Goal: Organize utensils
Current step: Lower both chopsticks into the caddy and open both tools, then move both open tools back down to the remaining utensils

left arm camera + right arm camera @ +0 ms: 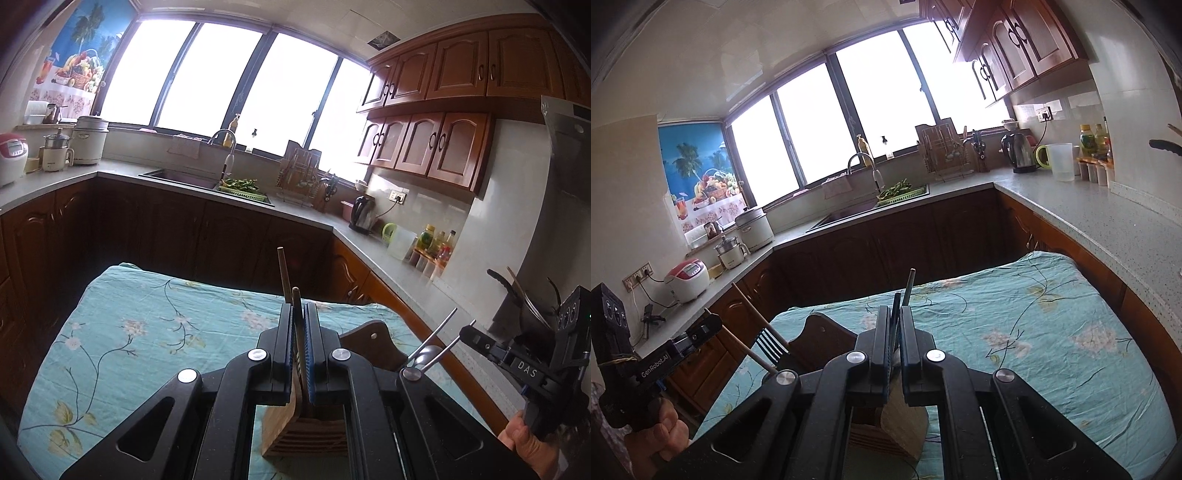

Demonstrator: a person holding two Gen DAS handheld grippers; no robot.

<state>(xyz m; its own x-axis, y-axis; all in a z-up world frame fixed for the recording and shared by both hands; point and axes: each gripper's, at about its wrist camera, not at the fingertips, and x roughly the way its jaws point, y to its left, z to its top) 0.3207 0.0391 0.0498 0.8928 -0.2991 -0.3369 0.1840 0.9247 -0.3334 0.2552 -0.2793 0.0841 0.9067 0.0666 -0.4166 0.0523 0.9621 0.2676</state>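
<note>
My left gripper (pixel 298 306) is shut on a pair of wooden chopsticks (pixel 284 273) that stick up past its fingertips. Under it on the teal floral tablecloth (pixel 147 314) stands a slatted bamboo utensil holder (pixel 284 424) with a dark wooden back board (pixel 369 336). My right gripper (pixel 894 310) is shut on a pair of thin metal chopsticks (pixel 909 284), above the same holder (pixel 908 417). The left wrist view shows the right gripper (pixel 467 332) beside the holder, its metal chopsticks (pixel 439 332) slanting down by a spoon bowl (pixel 428 352). A dark fork (pixel 772 343) stands at the holder's left.
A grey L-shaped counter (pixel 1089 210) wraps round the table, with a sink (pixel 177 177), kettle (pixel 364 214), bottles (pixel 436 243) and rice cooker (pixel 689 278). A person's hand (pixel 661 432) holds the left gripper (pixel 713 325). The cloth spreads bare to the far side.
</note>
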